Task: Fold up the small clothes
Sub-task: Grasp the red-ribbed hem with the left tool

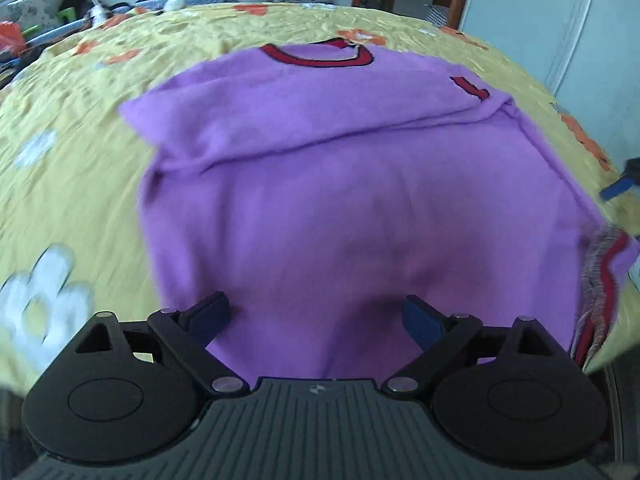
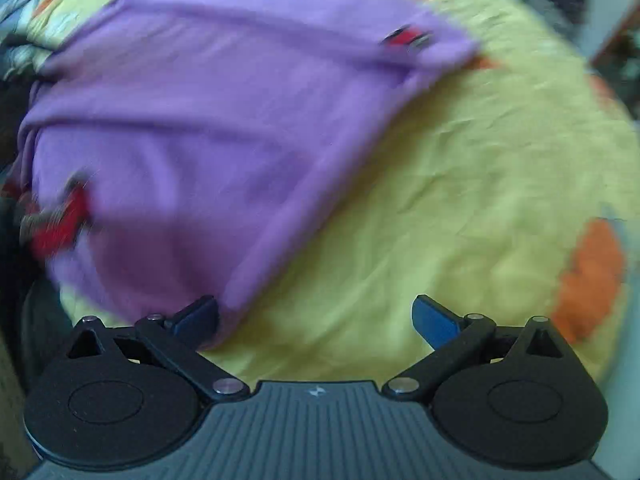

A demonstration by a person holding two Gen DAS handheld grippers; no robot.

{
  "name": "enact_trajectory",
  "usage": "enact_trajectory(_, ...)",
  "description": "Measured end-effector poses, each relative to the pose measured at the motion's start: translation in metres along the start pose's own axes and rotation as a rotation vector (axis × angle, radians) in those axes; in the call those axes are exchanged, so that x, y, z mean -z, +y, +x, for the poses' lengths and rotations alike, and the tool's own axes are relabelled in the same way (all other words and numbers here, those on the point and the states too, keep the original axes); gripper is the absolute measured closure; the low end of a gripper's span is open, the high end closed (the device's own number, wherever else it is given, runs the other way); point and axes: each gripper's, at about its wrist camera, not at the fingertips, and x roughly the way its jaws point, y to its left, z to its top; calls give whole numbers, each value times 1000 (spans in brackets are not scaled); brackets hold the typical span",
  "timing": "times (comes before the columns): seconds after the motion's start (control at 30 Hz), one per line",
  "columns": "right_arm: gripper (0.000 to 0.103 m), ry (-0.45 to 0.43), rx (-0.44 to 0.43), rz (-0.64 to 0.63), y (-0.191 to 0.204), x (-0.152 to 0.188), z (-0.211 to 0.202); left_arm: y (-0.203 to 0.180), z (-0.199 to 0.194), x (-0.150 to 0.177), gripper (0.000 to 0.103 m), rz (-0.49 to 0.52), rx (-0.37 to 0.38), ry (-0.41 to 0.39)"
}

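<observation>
Both grippers (image 1: pixel 316 318) (image 2: pixel 316 318) gape over soft purple sweater (image 1: pixel 340 200).

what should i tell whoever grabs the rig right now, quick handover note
Left gripper: open, holding nothing, over the near part of the purple sweater.
Right gripper: open, holding nothing, at the sweater's right edge, mostly over the yellow floral bedspread.
Sweater: lies on the bedspread, red collar at the far end.
Done: one sleeve is folded across the chest, its red cuff near the right shoulder.
Left: the striped red hem at the near right is bunched and turned up; the body still needs folding. Both views are blurred, so check the edges before gripping.
</observation>
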Motion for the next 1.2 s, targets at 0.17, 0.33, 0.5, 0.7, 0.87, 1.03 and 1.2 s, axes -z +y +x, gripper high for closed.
enact_trajectory(0.17,0,-278,-120,52,42,-33,-6,18,-17,20,11,-97,14,-22)
enact_trajectory(0.33,0,-175,-89,-111,69,-10,22,19,-17,41,15,-41,66,-5)
enact_trajectory(0.5,0,-89,-64,114,14,62,-1,42,-27,63,15,-70,89,-40)
enact_trajectory(0.7,0,-387,14,238,37,79,-41,58,-8,86,15,-152,269,-31)
enact_trajectory(0.87,0,-543,-19,244,71,48,-28,53,15,97,39,-243,349,-6)
enact_trajectory(1.03,0,-492,19,161,106,30,-10,48,2,103,100,-249,409,-18)
enact_trajectory(1.2,0,-511,118,180,119,49,-17,63,-5,111,99,-355,453,15)
